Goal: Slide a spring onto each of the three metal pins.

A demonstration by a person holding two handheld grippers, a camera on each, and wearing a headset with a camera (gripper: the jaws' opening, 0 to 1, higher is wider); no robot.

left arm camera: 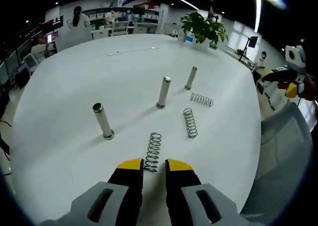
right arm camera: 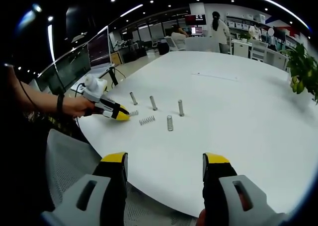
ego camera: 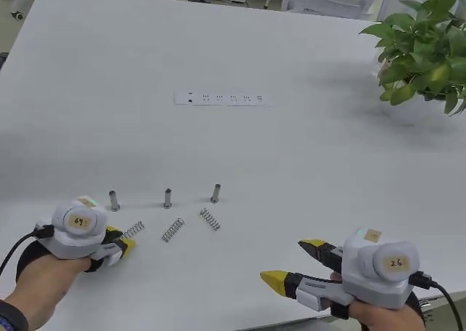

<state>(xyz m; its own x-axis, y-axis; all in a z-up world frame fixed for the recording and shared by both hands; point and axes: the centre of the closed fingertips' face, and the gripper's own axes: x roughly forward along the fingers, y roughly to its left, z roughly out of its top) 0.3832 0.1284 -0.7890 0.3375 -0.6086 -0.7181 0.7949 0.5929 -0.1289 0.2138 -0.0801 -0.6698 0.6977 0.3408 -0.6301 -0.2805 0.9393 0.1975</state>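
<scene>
As seen from the head view, find three bare pins standing upright in a row on the white worktop: left pin, middle pin, right pin. Note three springs lying flat just in front of them, one per pin and none threaded: left spring, middle spring, right spring. Spot the left tool held low at the left spring's near end, evidently placed for a pick. Find the right tool well apart near the front right edge, spread wide and holding nothing, probably parked clear of the work. Pass over the power strip and the plant farther back.

Turning to the left gripper view, see the left tool narrowed to a slim gap, tips on either side of the left spring's near end and lined up along its length. Judge it not yet pinched, and flat on the worktop. Read the end-on approach as deliberate, meant to leave the far end free to drop over a pin. Note the left pin just beyond and to the left, likely the first target.

Moving to the right gripper view, look out between the right tool's wide-spread jaws at the whole row from the side, with the left tool at its spring. Take the distance as a waiting stance, ready to fetch another spring or steady a pin.
</scene>
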